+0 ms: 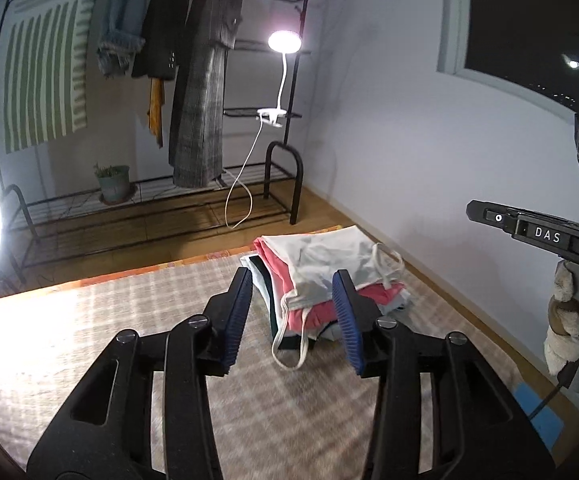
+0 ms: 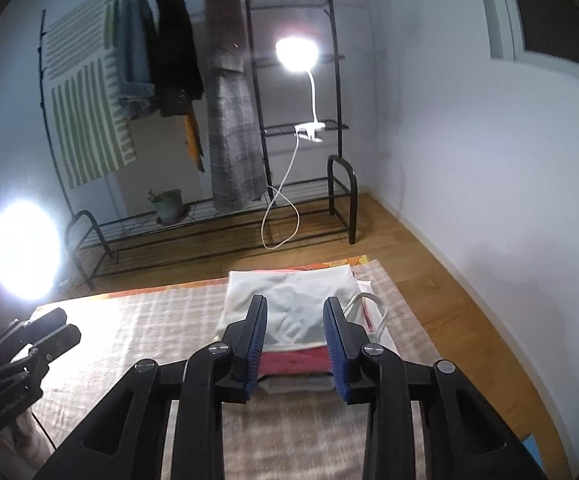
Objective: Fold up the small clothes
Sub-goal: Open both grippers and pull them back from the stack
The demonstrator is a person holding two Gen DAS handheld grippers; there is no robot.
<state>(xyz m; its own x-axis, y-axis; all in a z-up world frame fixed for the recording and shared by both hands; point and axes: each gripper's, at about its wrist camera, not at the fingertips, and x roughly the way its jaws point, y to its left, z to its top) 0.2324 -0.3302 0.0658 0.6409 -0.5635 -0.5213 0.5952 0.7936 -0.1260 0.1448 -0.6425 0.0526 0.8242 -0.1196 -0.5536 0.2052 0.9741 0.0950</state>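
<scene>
Left wrist: both grippers (image 1: 293, 292) (image 2: 295, 332) parted, empty, above folded pile (image 1: 321, 272) near mat edge (image 1: 217, 258).

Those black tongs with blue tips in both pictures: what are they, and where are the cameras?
No robot here: a person holds a pair of tongs in each hand, each with a camera looking along its two fingers. One picture looks past the left tongs, the other past the right tongs. Both are open and hold nothing. Ahead, on a beige checked cloth, lies a stack of folded small clothes: a white top with thin straps uppermost, a pink garment under it. A black clothes rack stands behind.
</scene>
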